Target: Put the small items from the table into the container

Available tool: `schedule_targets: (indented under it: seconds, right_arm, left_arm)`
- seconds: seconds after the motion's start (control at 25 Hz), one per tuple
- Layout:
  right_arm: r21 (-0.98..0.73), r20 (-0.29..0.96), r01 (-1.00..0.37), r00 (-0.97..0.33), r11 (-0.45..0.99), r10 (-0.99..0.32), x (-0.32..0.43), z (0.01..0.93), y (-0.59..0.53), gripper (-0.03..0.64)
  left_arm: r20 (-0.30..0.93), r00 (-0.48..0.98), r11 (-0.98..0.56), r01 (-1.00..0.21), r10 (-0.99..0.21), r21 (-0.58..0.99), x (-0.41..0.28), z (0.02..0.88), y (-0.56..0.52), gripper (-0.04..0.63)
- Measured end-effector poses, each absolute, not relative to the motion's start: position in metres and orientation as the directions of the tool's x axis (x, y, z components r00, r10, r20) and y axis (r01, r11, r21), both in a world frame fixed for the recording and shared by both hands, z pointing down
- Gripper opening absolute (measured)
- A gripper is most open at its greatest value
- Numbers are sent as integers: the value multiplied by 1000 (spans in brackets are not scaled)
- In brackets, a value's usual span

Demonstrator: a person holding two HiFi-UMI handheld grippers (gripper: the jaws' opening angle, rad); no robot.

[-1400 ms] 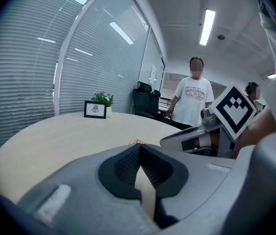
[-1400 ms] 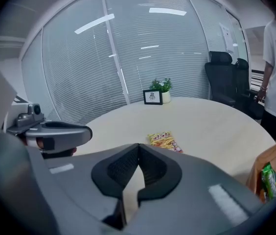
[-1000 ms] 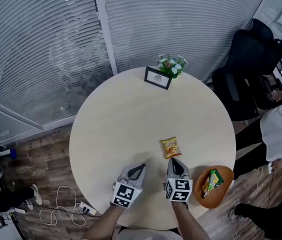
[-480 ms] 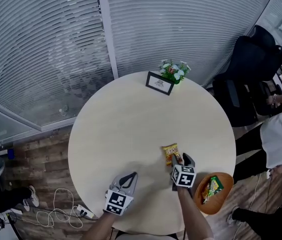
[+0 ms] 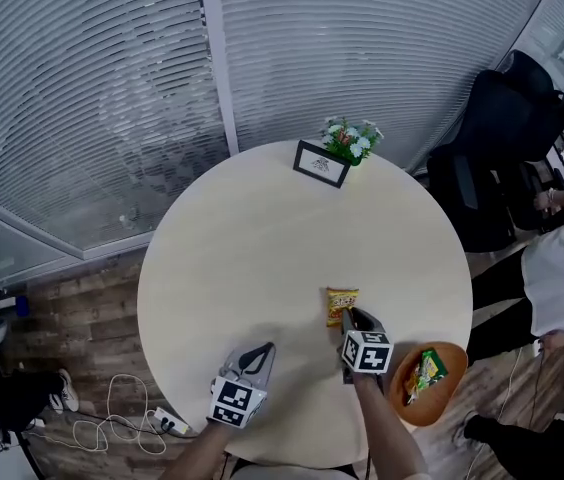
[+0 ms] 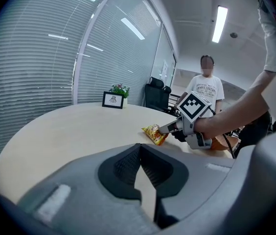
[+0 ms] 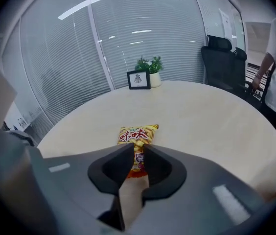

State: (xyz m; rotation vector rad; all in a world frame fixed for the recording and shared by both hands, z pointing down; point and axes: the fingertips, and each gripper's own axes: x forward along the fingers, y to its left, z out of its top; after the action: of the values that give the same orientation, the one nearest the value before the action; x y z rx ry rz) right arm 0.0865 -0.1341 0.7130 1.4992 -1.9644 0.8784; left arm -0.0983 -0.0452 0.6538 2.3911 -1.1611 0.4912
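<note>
1. The yellow snack packet (image 7: 138, 136) lies on the round table (image 5: 252, 248). Its near end is between the jaws of the right claw (image 7: 138, 153), which are closing and pinch it.
2. The orange bowl (image 5: 449, 363) sits just to the right of that claw, at the table's edge. A green packet (image 5: 425, 373) is already inside.
3. The left claw (image 6: 139, 153) is off to the left, pressed together with nothing in it.
4. I think half the job is done. The yellow packet looks like the last small item, not yet lifted or dropped into the bowl.
</note>
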Motion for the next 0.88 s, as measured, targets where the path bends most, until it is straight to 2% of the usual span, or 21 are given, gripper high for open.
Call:
schedule_targets:
  seconds: [0.2,0.52,0.88]
  right_arm:
    - [-172,706,-961,-273,216,-653,80,701,-128,31]
    - [-185,655,-961,-277,206,-703,88,669,-115,18]
    - [-159,578,-980,-192,121,-793,150,610,-88,15]
  left_arm:
    - [486,590,-564,-796,-645,219,-94,649,-44,-3]
    - [465,607,-590,-782,-645,203,-77,633,-44,-3]
    - [432,707,-703,-681,-560,202,-3,618,-43,-3]
